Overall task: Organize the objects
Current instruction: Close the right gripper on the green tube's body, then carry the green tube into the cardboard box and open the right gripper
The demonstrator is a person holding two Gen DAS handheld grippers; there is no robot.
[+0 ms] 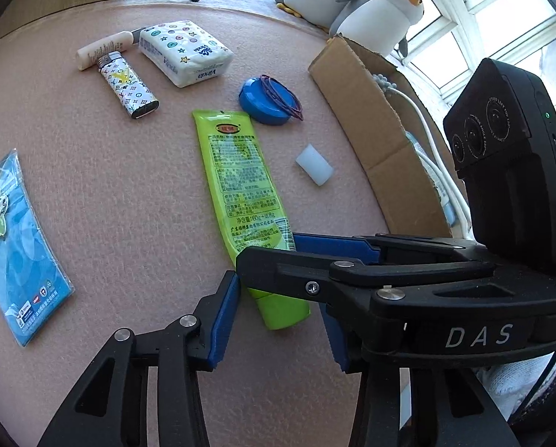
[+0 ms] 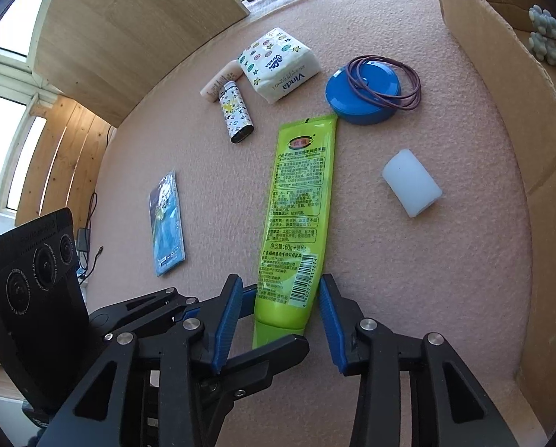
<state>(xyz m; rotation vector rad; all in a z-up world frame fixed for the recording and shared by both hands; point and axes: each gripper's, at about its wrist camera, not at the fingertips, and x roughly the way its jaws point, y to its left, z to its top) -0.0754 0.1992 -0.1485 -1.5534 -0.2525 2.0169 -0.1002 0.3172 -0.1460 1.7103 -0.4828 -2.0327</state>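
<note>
A pink textured desk (image 2: pixel 445 260) carries everything. Along its right edge stands an open brown cardboard box (image 2: pixel 501 85) holding a white cable (image 1: pixel 426 126). Behind the box sits a grey-and-white plush penguin (image 1: pixel 382 7).

Both grippers meet at the cap end of a long lime-green plastic tube (image 2: pixel 300 205) lying flat mid-desk. The right gripper (image 2: pixel 281 316) has its blue-padded fingers spread, one on each side of the tube's lower end, close beside it but not clearly pressing. The left gripper (image 1: pixel 278 320) is also spread wide, its fingers (image 1: pixel 224 320) either side of the same end, with the right gripper's arm crossing over the tube between them.

To the left lies a flat blue printed packet (image 1: pixel 21 246). Farther up are a white patterned tissue pack (image 1: pixel 184 52), a monogram-printed lighter (image 1: pixel 127 87) and, touching it, a cream-coloured small tube (image 1: pixel 102 48). A round blue lid (image 2: pixel 363 93) sits at the green tube's sealed end, with purple rubber bands (image 2: pixel 393 82) draped over it. A small white translucent cylinder (image 2: pixel 412 186) lies between tube and box.
</note>
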